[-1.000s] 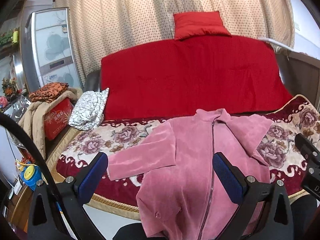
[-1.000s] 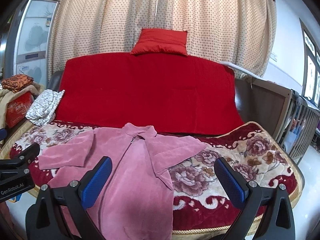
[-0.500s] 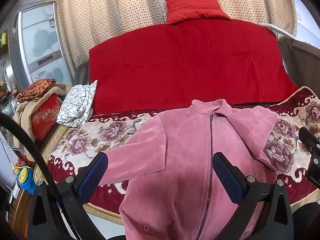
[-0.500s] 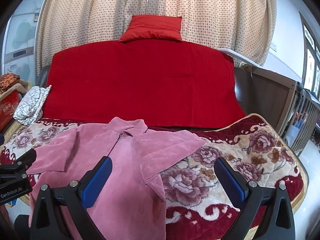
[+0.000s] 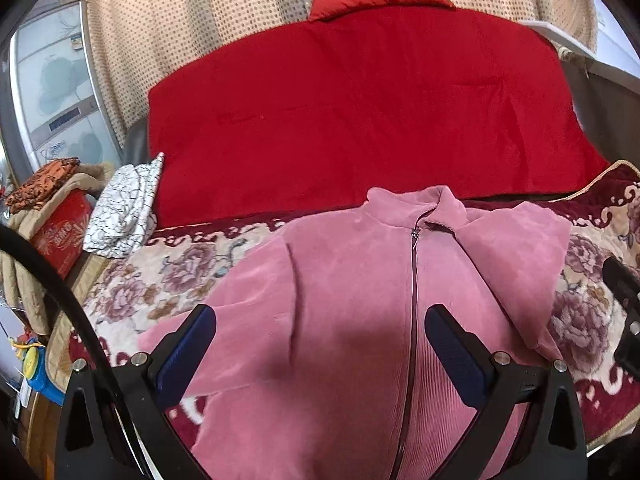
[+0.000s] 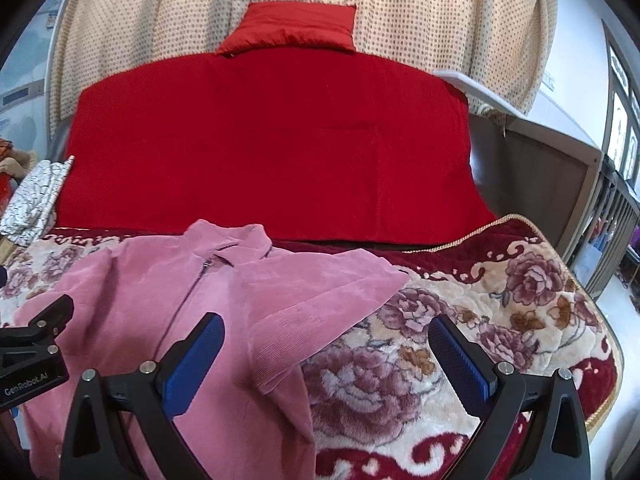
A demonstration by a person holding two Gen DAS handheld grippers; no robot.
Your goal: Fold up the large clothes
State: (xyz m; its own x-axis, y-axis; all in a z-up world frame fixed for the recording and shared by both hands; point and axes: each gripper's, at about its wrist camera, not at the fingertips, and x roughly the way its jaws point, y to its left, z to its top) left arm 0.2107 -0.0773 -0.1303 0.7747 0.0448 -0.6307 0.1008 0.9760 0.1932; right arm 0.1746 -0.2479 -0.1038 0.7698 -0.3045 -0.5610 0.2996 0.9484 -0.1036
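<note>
both grippers have moved closer to the pink jacket [image 5: 360, 300] on the sofa, left gripper [image 5: 320, 354] and right gripper [image 6: 326, 362] fingers wide and empty; it looks soft, thick and limp, best pinched at a sleeve cuff or hem.

Around us: sofa, curtain, clutter

We see a red throw [image 5: 360, 120] over the sofa back, a red cushion [image 6: 292, 28] on top, a dotted curtain [image 6: 440, 20] behind, a floral blanket [image 6: 500, 300] on the seat, a white patterned cloth [image 5: 124, 208] at its left.

Each black hand-held gripper [image 5: 320, 344] carries blue ribbed pads [image 6: 192, 364] and silver screws.
</note>
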